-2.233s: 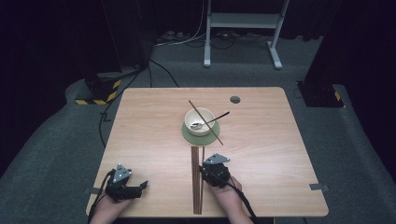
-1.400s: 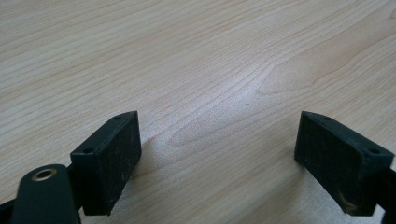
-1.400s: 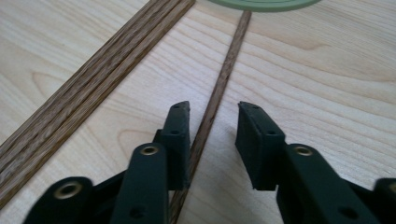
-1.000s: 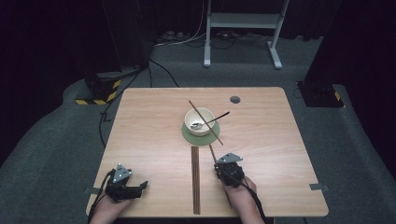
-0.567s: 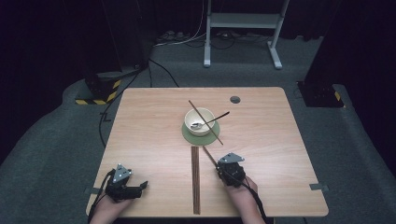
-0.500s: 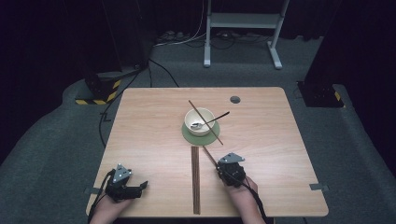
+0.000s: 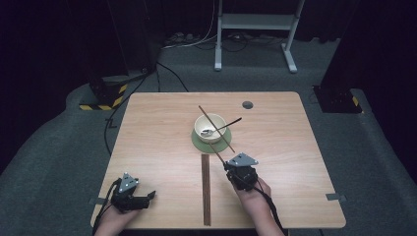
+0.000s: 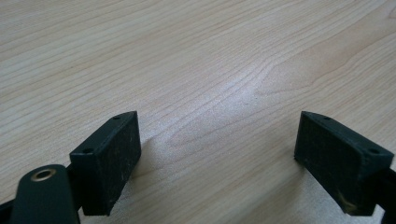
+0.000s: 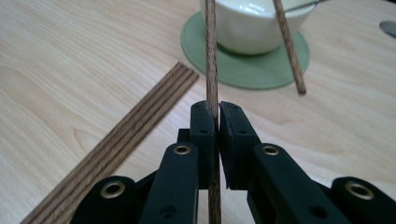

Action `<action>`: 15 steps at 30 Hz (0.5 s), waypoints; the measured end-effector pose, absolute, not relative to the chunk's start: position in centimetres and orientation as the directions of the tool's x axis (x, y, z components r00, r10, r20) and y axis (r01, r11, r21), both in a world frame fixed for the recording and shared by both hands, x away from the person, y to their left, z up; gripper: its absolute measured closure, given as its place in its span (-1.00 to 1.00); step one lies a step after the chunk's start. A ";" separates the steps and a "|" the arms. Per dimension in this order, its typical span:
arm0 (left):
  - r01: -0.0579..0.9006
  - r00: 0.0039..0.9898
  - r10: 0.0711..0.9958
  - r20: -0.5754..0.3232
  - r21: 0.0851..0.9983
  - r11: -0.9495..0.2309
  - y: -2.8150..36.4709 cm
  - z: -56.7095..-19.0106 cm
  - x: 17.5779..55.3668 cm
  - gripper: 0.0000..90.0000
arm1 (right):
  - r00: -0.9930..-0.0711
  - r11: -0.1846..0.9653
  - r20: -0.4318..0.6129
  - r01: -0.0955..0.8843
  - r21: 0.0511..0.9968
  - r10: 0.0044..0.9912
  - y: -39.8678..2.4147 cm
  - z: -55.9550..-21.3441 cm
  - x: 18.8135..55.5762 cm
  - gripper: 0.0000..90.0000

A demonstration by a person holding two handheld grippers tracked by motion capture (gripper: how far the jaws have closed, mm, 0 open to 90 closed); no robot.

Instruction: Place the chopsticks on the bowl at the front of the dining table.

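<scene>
My right gripper [image 7: 235,169] has its jaws pinched tight on a single chopstick [image 9: 211,56], the thin stick running straight up between the pads in the right gripper view. From the high view that chopstick [image 7: 216,153] slants from the jaws toward the bowl [image 7: 210,128], its far end near the green coaster [image 7: 200,145] under the bowl. The bowl sits near the middle of the bench [image 7: 157,128], with a spoon [image 7: 223,126] resting in it and a second chopstick [image 7: 216,129] laid slantwise across its rim. Just left of my right gripper, a bundle of chopsticks [image 7: 206,189] lies flat on the bench, pointing toward the coaster. My left gripper [image 7: 132,196] rests low at the near left corner of the bench, well apart from everything; its jaws stand wide open over bare wood with nothing between them.
</scene>
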State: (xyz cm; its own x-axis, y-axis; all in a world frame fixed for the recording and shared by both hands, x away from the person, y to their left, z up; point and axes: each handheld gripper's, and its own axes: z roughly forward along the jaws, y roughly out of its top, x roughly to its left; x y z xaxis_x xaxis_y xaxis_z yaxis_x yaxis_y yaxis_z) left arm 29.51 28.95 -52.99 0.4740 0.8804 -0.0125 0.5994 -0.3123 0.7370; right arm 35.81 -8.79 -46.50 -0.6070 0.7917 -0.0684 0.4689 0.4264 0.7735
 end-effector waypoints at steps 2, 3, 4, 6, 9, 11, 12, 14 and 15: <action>0.599 0.475 0.880 -0.012 0.737 -0.313 28.9 -53.0 29.5 -0.67 | -0.609 0.428 -0.070 0.467 0.774 0.790 -8.7 -46.3 35.9 0.88; 0.598 0.475 0.880 -0.012 0.738 -0.312 28.9 -53.0 29.5 -0.67 | -0.618 0.437 -0.079 0.454 0.776 0.783 -8.4 -45.9 36.2 0.88; 0.597 0.475 0.880 -0.012 0.738 -0.313 28.9 -53.0 29.5 -0.67 | -0.618 0.437 -0.079 0.454 0.776 0.783 -8.4 -45.9 36.2 0.88; 0.599 0.475 0.880 -0.012 0.737 -0.313 28.9 -53.0 29.5 -0.67 | -0.623 0.440 -0.081 0.448 0.778 0.778 -8.1 -45.4 36.4 0.88; 0.597 0.476 0.879 -0.010 0.738 -0.315 28.9 -53.0 29.5 -0.67 | -0.629 0.445 -0.088 0.436 0.782 0.772 -7.8 -44.7 36.7 0.88; 0.595 0.478 0.878 -0.008 0.738 -0.317 29.0 -53.0 29.5 -0.67 | -0.631 0.445 -0.092 0.430 0.786 0.770 -7.6 -44.2 36.9 0.88; 0.596 0.478 0.878 -0.008 0.738 -0.318 29.0 -53.0 29.5 -0.67 | -0.631 0.446 -0.092 0.430 0.785 0.770 -7.4 -44.0 37.0 0.88; 0.594 0.479 0.878 -0.006 0.738 -0.319 29.0 -53.0 29.5 -0.67 | -0.636 0.453 -0.102 0.419 0.787 0.765 -7.3 -43.8 37.4 0.88; 0.593 0.481 0.877 -0.004 0.738 -0.321 29.0 -53.0 29.5 -0.67 | -0.633 0.448 -0.095 0.426 0.786 0.768 -7.2 -43.7 37.7 0.88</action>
State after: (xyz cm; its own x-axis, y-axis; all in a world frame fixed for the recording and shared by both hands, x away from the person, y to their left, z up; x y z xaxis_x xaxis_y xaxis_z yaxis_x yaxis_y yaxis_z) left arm 29.49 28.97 -52.97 0.4807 0.8769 -0.0044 0.5932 -0.3215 0.7381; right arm 37.71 -7.23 -43.74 -0.6328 0.7684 -0.0950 0.4259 0.4479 0.7862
